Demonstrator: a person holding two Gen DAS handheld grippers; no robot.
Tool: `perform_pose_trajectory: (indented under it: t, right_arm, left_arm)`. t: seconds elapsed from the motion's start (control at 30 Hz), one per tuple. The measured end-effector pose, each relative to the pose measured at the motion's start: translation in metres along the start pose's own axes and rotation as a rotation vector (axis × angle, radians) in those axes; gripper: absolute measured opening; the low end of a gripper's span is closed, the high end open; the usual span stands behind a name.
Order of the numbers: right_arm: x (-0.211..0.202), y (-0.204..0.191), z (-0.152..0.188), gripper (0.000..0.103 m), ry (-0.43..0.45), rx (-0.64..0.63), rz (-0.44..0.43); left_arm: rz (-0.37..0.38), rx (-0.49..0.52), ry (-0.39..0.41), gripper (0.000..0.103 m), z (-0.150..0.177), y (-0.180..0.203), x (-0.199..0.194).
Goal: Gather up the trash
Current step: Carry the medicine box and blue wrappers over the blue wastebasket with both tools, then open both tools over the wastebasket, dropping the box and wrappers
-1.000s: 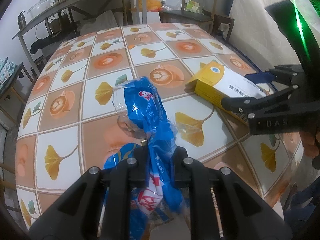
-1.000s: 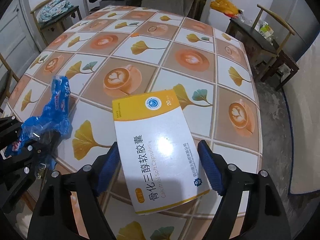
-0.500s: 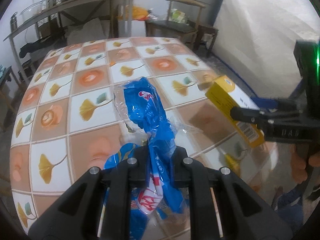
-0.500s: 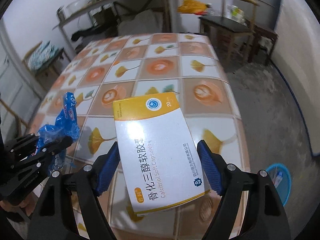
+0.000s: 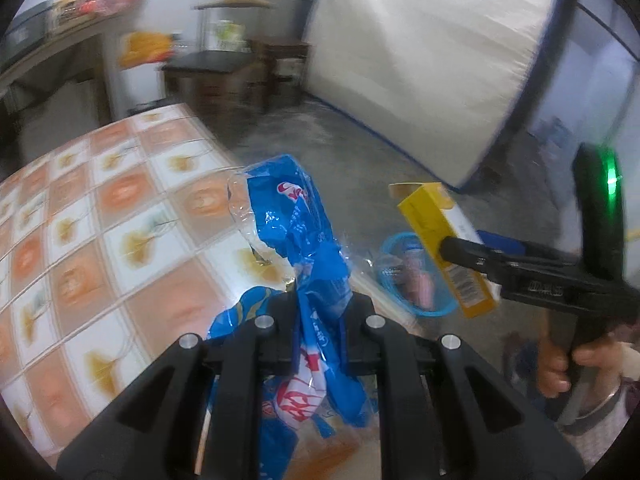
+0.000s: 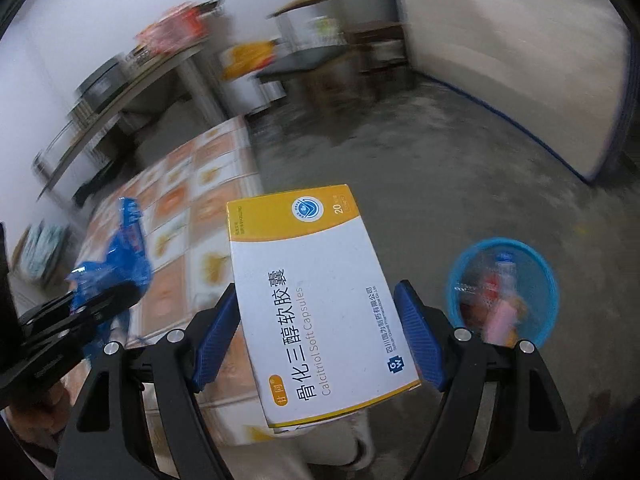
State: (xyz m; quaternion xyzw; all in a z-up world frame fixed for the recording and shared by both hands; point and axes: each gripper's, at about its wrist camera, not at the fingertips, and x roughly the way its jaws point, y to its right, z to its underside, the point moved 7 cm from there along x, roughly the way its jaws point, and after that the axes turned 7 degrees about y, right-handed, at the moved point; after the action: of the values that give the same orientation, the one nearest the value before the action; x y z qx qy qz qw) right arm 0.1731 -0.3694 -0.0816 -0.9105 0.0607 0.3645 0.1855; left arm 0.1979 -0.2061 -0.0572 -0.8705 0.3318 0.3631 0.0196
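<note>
Now the right gripper (image 6: 316, 336), clamped across the box (image 6: 316, 292), has the blue basket (image 6: 504, 292) near at 3 o'clock on the floor, nearer than the left gripper (image 5: 318, 320) pinching the wrapper (image 5: 300, 232).

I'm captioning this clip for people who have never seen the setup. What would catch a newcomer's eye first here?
First, the yellow-and-white capsule box filling the middle of the right wrist view, clamped between the right gripper's blue pads. Next, the crumpled blue plastic wrapper pinched in the left gripper, above the edge of the table with its leaf-and-coffee pattern. Then the blue trash basket on the grey floor, already holding litter.
</note>
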Motion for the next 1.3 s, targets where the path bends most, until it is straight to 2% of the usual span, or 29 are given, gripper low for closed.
perform_pose_trajectory:
  t: [0.2,0.27,0.37,0.47,0.6,0.7,0.77,0.8,0.83,0.9,0.97,1.07,1.13,1.3]
  right_arm:
    - [-0.002,0.134,0.014,0.075,0.019,0.225,0.186]
    - [0.006,0.178,0.027,0.075,0.002,0.311,0.227]
    - [0.022,0.224,0.042,0.075,-0.022,0.394,0.262]
    - [0.056,0.277,0.06,0.075,-0.081,0.531,0.249]
    - [0.1,0.323,0.069,0.075,-0.152,0.625,0.237]
    - [0.129,0.349,0.076,0.075,-0.192,0.666,0.235]
    - [0.147,0.361,0.078,0.076,-0.199,0.685,0.22]
    - [0.152,0.365,0.08,0.076,-0.206,0.685,0.218]
    - [0.161,0.369,0.082,0.077,-0.211,0.679,0.216]
    - [0.177,0.375,0.085,0.078,-0.229,0.657,0.221]
    - [0.181,0.381,0.096,0.08,-0.265,0.652,0.235]
    - [0.184,0.384,0.103,0.08,-0.277,0.648,0.24]
    - [0.181,0.387,0.101,0.081,-0.258,0.645,0.242]
    - [0.166,0.39,0.092,0.082,-0.204,0.614,0.279]
  left_arm:
    - [0.162,0.071,-0.124,0.012,-0.012,0.097,0.08]
    - [0.201,0.085,-0.182,0.012,-0.011,0.126,0.113]
    - [0.242,0.102,-0.279,0.012,-0.007,0.164,0.168]
    - [0.259,0.119,-0.365,0.012,-0.001,0.194,0.225]
    - [0.249,0.11,-0.491,0.012,0.013,0.221,0.308]
    - [0.228,0.089,-0.538,0.012,0.023,0.225,0.351]
    - [0.24,0.053,-0.559,0.012,0.031,0.231,0.377]
    - [0.242,0.046,-0.571,0.017,0.036,0.232,0.392]
    - [0.244,0.047,-0.582,0.023,0.041,0.233,0.398]
    - [0.218,0.059,-0.609,0.054,0.056,0.233,0.416]
    - [0.199,0.06,-0.625,0.064,0.062,0.23,0.426]
    - [0.219,0.001,-0.599,0.071,0.057,0.227,0.425]
    - [0.228,-0.018,-0.57,0.072,0.048,0.225,0.42]
    - [0.235,0.019,-0.462,0.072,0.01,0.229,0.394]
